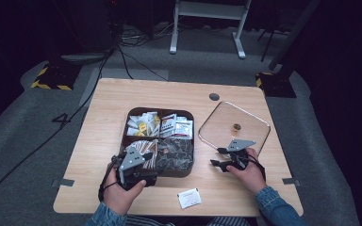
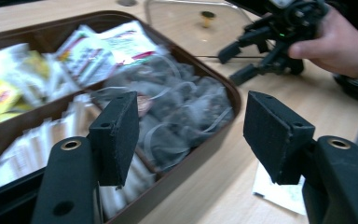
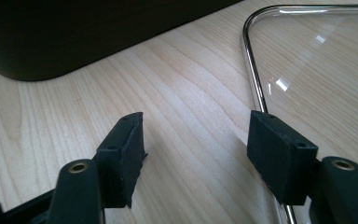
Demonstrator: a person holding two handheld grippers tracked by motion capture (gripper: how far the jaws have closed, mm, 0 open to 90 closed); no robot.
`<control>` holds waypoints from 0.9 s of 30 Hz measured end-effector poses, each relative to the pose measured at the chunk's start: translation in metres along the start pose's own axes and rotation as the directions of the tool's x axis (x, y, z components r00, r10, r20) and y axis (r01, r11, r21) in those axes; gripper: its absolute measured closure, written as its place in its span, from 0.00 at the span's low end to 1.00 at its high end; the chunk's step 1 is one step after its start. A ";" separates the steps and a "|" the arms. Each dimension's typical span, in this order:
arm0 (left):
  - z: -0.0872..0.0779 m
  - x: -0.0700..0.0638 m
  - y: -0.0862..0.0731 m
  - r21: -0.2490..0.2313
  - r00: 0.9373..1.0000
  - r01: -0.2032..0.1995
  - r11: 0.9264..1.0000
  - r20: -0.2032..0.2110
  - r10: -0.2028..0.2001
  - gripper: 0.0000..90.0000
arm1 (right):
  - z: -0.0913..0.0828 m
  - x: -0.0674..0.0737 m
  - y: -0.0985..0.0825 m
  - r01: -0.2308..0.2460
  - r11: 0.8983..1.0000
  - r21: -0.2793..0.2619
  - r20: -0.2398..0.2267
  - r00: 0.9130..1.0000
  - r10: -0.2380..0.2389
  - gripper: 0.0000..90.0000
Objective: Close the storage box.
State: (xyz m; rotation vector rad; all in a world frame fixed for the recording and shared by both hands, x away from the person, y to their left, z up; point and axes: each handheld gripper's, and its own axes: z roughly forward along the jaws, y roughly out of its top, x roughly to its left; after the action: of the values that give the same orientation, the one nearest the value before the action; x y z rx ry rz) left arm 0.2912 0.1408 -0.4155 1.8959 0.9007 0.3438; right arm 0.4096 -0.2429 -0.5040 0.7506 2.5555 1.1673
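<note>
A dark brown compartment tray (image 1: 193,141) holds paper sachets at the back and mesh tea bags (image 1: 178,149) at its front right. My left gripper (image 1: 143,172) hovers over the tray's near left corner. Its jaws stand open and empty, framing the mesh tea bags (image 2: 182,112) and the tray wall (image 2: 186,175). A square glass lid (image 1: 234,127) with a gold knob lies flat to the tray's right. My right gripper (image 1: 217,157) rests low at the lid's near left edge, open, with bare wood between its jaws and the lid rim (image 3: 254,70) by the right jaw.
One white sachet (image 1: 189,197) lies loose near the table's front edge, and it also appears under the right jaw as the sachet (image 2: 279,191). The right gripper (image 2: 230,65) and its hand sit beyond the tray. Bare wood stretches left of the tray.
</note>
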 end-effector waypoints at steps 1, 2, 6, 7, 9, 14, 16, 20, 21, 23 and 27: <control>-0.003 0.003 -0.001 -0.003 1.000 0.005 1.000 -0.015 -0.005 0.40 | 0.001 0.000 0.000 0.000 1.000 0.000 0.001 1.000 0.000 0.40; -0.006 0.006 -0.002 -0.009 0.999 0.008 1.000 -0.037 -0.008 0.40 | 0.001 0.000 0.001 0.002 1.000 0.000 0.000 1.000 -0.002 0.40; -0.016 0.016 -0.008 -0.018 0.995 0.037 0.999 -0.093 -0.038 0.39 | 0.002 0.000 0.002 0.002 1.000 0.000 -0.005 1.000 -0.002 0.40; -0.019 0.019 -0.009 -0.022 0.993 0.046 0.999 -0.109 -0.048 0.39 | 0.002 0.000 0.002 0.002 1.000 -0.002 -0.004 1.000 -0.002 0.40; -0.023 0.024 -0.011 -0.027 0.989 0.057 0.998 -0.132 -0.060 0.39 | 0.002 0.000 0.002 0.004 1.000 -0.001 -0.004 1.000 -0.004 0.40; -0.034 0.038 -0.019 -0.037 0.978 0.081 0.996 -0.191 -0.087 0.37 | 0.005 -0.001 0.004 0.007 1.000 -0.001 -0.010 1.000 -0.007 0.39; -0.037 0.041 -0.021 -0.034 0.974 0.086 0.996 -0.208 -0.091 0.37 | 0.007 -0.002 0.005 0.009 1.000 0.001 -0.014 1.000 -0.009 0.39; -0.046 0.051 -0.026 -0.034 0.962 0.102 0.994 -0.249 -0.107 0.35 | 0.009 -0.002 0.007 0.012 1.000 0.002 -0.017 1.000 -0.012 0.39; -0.048 0.054 -0.027 -0.035 0.957 0.106 0.994 -0.267 -0.112 0.35 | 0.009 -0.002 0.008 0.011 1.000 0.001 -0.016 1.000 -0.011 0.39; -0.051 0.059 -0.029 -0.029 0.949 0.106 0.994 -0.294 -0.110 0.35 | 0.010 -0.003 0.008 0.015 1.000 0.000 -0.017 1.000 -0.015 0.39; -0.055 0.071 -0.036 -0.014 0.931 0.120 0.993 -0.344 -0.117 0.34 | 0.011 -0.003 0.009 0.017 1.000 0.001 -0.020 1.000 -0.017 0.39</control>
State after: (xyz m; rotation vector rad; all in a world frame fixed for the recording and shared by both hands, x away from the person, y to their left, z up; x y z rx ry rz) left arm 0.2924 0.2360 -0.4292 1.8070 1.2449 0.6135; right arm 0.4198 -0.2326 -0.5042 0.7191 2.5734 1.1740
